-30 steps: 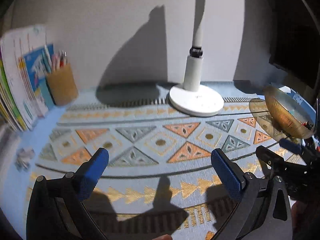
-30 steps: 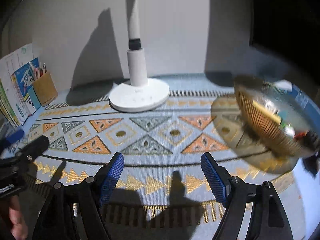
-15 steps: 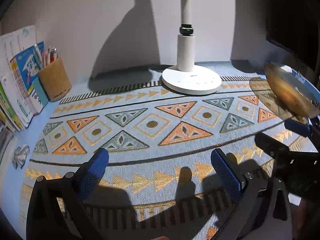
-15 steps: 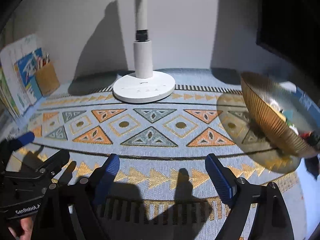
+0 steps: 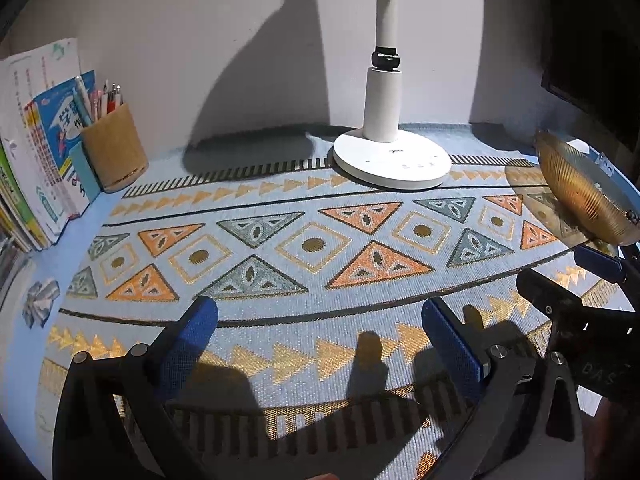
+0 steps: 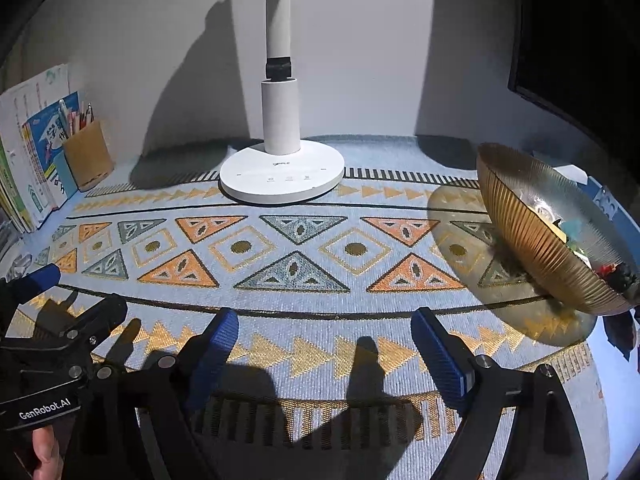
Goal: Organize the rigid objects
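Left tongs (image 5: 320,326) spread wide, nothing between the blue pads, hovering low over the patterned mat (image 5: 312,248) on the worktop. Right tongs (image 6: 324,334) likewise gaping and holding nothing, just beside the left pair, each visible at the edge of the other's view.

Off to the right, near the mat's edge: a ribbed, gold-tinted glass bowl (image 6: 536,240), tilted with its mouth turned up and to the right, casting an amber patch of light on the mat. Inside, a jumble of small things in yellow, teal, red and black; too small to name.

Farther back, centre: white desk lamp (image 6: 282,168) on a round base against the wall. Far left: cork pen holder (image 5: 114,152) full of pens, beside upright books (image 5: 40,140); crumpled paper (image 5: 40,302) near the left edge.

Compared with half a second ago: both views shifted only slightly, lamp and bowl sitting a little lower in frame, tongs as wide as before, bowl unmoved on the mat.
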### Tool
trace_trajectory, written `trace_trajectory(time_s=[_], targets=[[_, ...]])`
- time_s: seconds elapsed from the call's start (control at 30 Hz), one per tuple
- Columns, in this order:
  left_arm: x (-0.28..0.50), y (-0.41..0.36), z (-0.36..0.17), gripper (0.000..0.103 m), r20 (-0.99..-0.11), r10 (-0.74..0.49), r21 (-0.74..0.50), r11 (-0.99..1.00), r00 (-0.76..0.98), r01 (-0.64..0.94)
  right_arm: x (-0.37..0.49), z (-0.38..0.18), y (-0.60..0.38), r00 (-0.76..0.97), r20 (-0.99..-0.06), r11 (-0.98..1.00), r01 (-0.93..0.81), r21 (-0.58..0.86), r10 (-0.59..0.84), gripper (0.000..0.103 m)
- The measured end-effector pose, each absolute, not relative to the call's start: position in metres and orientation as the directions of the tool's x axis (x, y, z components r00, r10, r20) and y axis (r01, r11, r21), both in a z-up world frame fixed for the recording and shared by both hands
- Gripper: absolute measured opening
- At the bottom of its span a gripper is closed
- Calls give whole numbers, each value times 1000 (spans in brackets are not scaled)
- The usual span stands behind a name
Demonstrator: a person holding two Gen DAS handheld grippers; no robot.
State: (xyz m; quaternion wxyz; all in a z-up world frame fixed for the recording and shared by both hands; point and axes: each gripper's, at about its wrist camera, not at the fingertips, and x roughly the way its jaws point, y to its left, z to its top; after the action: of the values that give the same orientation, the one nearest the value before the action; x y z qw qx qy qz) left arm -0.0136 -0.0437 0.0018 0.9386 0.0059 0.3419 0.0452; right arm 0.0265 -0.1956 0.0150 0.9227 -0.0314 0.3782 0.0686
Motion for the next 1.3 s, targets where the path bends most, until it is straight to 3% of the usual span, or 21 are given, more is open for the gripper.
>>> trace_trajectory(time_s=[0.47,0.63,1.3], targets=[[-13,-41,2,102,-650,92,28,995,754,-97,30,12,-198,693,-714,989,-146,1,103,88],[-12,-38,2,102,-653,88,20,995,752,-99,30,13,-199,696,-711,990,-143,-7,96,95],[-10,-35,0,102,-668,87,11,994,739,-107,29,13,-200,697,-711,989,-145,-9,96,95]])
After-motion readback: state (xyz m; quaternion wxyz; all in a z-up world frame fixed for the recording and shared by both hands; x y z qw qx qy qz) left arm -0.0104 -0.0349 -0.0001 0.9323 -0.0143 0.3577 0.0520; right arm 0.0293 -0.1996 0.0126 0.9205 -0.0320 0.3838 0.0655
